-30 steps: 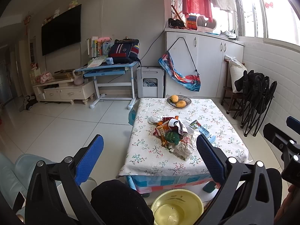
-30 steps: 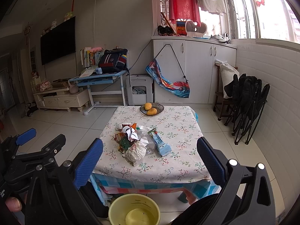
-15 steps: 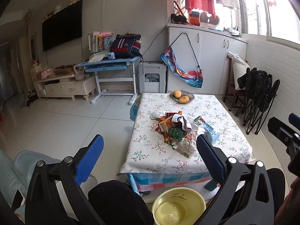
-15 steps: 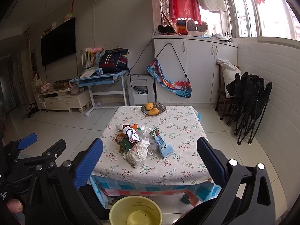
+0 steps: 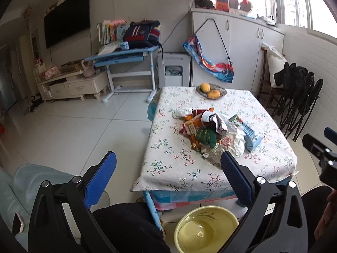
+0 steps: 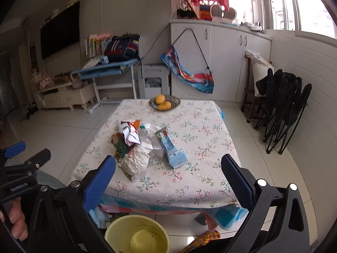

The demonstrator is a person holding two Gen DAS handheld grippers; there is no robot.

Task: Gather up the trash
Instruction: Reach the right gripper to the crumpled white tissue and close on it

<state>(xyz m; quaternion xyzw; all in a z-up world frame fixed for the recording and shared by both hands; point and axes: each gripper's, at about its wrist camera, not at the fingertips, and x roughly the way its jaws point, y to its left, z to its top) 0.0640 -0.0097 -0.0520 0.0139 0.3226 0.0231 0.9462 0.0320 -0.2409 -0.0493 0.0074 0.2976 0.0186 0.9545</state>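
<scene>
Above table [image 5: 273, 113] trash pile [image 5: 212, 135], left gripper [image 5: 168, 177] and right gripper [image 6: 168, 177] gape wide, empty.

Low table [image 6: 202, 130], floral cloth: trash pile [image 6: 137, 147] mid-left, fruit dish [image 6: 164, 103] at far edge.

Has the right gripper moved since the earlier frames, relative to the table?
Yes. The right gripper has advanced toward the table: its open fingertips now overlap the near tablecloth edge, and the trash pile looms larger and closer than before.
</scene>
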